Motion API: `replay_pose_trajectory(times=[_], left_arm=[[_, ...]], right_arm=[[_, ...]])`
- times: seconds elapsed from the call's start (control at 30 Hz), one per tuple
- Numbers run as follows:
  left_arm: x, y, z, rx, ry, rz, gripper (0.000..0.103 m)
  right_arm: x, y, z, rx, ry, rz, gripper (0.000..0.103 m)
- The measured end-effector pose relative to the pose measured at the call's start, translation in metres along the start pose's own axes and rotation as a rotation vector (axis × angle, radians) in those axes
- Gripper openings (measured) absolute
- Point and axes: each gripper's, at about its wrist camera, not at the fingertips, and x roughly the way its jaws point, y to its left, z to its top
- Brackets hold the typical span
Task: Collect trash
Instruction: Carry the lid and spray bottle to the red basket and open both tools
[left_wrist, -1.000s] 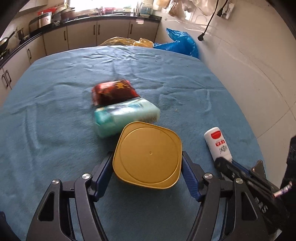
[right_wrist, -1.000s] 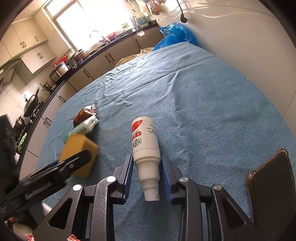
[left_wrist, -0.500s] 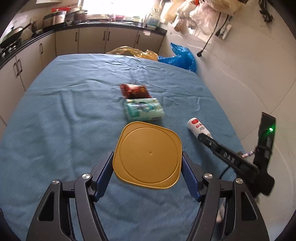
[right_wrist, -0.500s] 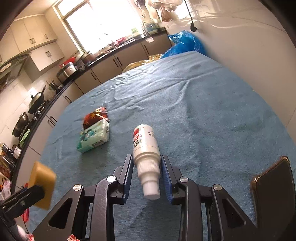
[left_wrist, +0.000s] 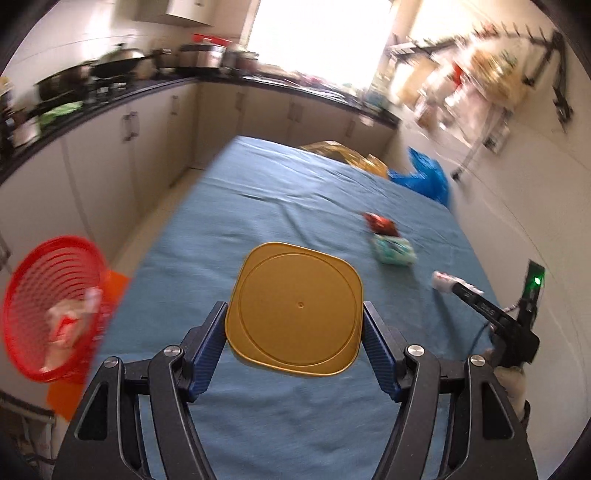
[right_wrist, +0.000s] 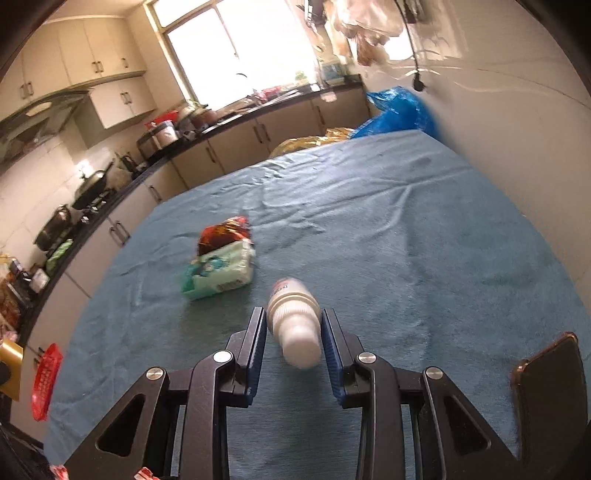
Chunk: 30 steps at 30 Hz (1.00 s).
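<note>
Gripping gold tub (left_wrist: 294, 309), left gripper (left_wrist: 294, 347); right gripper (right_wrist: 294, 334) clamps white bottle (right_wrist: 294, 314); red basket (left_wrist: 22, 295) holds crumpled wrappers (left_wrist: 70, 321).

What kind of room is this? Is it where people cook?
Yes, it looks like a home kitchen. A wok and pots sit on a dark countertop above cream cabinets, under a bright window.
</note>
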Motion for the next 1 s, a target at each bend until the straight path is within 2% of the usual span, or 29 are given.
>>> replay_pose_trajectory(times=[0.1,0.2,0.43,0.73,0.87,1.0], left_arm=[[-0.023,0.039,0.001,-0.068,-0.033,0.05,0.069],[-0.039,0.075,0.002,-0.121,-0.067,0.11,0.069],[-0.051,0.16,0.0,-0.246,-0.088,0.216,0.069],[-0.037,0.227,-0.003,-0.333,-0.092,0.237,0.069],[-0.039,0.251,-0.008,-0.361,-0.103,0.229,0.069],[-0.046,0.267,-0.014,-0.376,-0.117,0.214,0.072]], right_arm=[[-0.006,0.012,0.0,-0.031,-0.01,0.001,0.032],[-0.013,0.032,-0.002,-0.048,0.004,0.065,0.032],[-0.018,0.124,-0.016,-0.16,0.072,0.241,0.032],[0.022,0.305,-0.054,-0.305,0.264,0.562,0.032],[0.035,0.378,-0.075,-0.392,0.296,0.637,0.032],[0.051,0.425,-0.094,-0.437,0.333,0.702,0.036]])
